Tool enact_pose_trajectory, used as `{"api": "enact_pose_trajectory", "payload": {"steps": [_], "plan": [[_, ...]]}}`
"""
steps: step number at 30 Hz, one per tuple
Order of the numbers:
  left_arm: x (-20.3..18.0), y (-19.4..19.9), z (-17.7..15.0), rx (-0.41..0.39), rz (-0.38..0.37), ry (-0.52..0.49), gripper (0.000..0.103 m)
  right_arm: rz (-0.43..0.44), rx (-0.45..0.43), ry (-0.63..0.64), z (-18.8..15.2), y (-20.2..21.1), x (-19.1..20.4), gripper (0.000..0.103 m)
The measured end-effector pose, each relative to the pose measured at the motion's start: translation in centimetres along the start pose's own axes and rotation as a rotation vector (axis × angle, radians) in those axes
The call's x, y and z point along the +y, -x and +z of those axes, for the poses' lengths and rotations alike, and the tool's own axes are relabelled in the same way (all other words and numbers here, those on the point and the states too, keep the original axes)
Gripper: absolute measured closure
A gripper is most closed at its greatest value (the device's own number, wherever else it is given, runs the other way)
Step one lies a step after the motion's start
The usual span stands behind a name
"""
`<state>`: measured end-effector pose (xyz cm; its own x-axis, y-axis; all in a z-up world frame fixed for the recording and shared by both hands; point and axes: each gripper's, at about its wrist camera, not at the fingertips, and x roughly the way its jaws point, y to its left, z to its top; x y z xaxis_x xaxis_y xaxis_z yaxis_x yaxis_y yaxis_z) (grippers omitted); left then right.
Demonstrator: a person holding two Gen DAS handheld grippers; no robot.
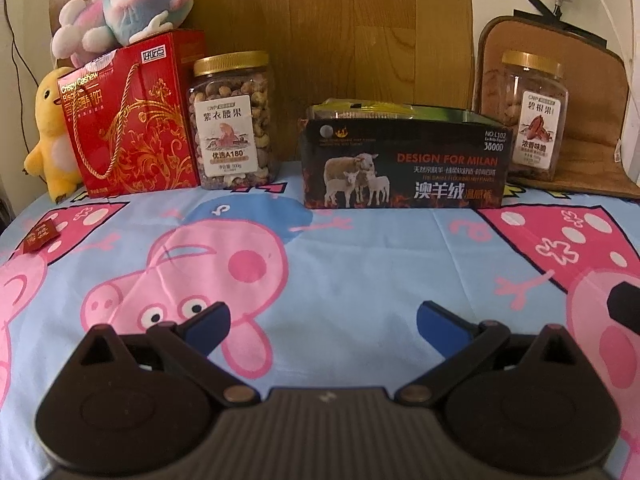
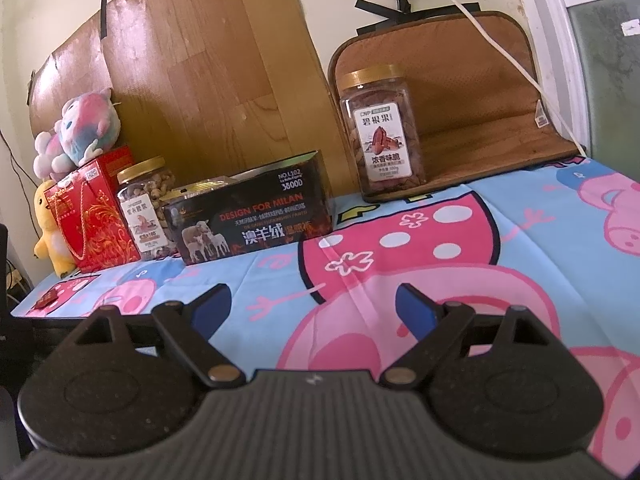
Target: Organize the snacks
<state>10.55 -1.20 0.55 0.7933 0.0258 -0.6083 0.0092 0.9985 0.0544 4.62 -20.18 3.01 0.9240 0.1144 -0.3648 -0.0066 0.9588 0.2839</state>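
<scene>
Both claws stand wide and hold nothing: the left gripper (image 1: pixel 322 316) and the right gripper (image 2: pixel 314 306) hang above the cartoon-pig tablecloth (image 1: pixel 360 248), blue pads spread well apart. From the left wrist view, the black carton (image 1: pixel 404 168) printed with sheep sits at 12 o'clock, its top open; something with a clear lid and yellow edge shows inside, though what it is I cannot tell. At 11 o'clock stands the cashew jar (image 1: pixel 234 120) — gold lid, clear walls, filled nearly to the top with nuts — just beside the red gift box (image 1: pixel 128 120) on its left. A pastel plush toy (image 1: pixel 124 4) rests on top of that box, and a yellow plush duck (image 1: pixel 48 132) sits at 10 o'clock against its far side. At 1 o'clock the pecan jar (image 1: pixel 534 116) stands on a brown cushion (image 1: pixel 592 120), well apart from the carton; it looks only partly filled. A small red packet (image 1: pixel 40 236) lies alone on the cloth at 9 o'clock.
</scene>
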Motion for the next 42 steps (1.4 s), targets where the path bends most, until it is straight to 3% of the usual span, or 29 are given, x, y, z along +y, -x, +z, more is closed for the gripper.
{"api": "enact_pose_trajectory", "payload": {"steps": [42], "plan": [[0.2,0.09,-0.11,-0.003,0.022,0.01,0.0,0.041,-0.004,-0.01,0.02,0.15,-0.21,0.012]]}}
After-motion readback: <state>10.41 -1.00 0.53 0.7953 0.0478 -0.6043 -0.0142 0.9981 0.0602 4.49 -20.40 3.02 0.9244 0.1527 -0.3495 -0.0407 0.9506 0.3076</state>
